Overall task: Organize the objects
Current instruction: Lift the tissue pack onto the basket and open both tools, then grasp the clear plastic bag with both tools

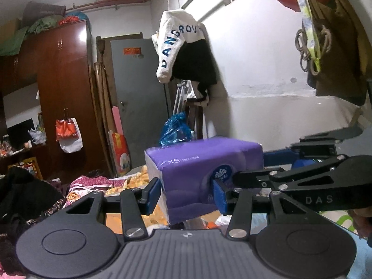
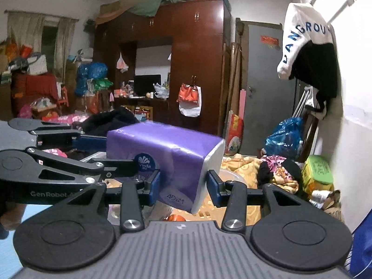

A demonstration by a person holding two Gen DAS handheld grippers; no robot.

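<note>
A purple tissue pack (image 1: 200,174) with white ends is held in the air above a cluttered bed. My left gripper (image 1: 188,194) is shut on one end of it, blue pads pressed on both sides. My right gripper (image 2: 183,187) is shut on the other end of the same pack (image 2: 167,155). Each gripper shows in the other's view: the right one (image 1: 290,179) comes in from the right, the left one (image 2: 69,162) from the left.
Below lie colourful blankets and clothes (image 2: 246,169), a green box (image 2: 318,172) and a blue plastic bag (image 2: 283,137) by the white wall. A brown wardrobe (image 2: 197,58), a grey door (image 1: 137,93) and hanging clothes (image 1: 183,48) stand behind.
</note>
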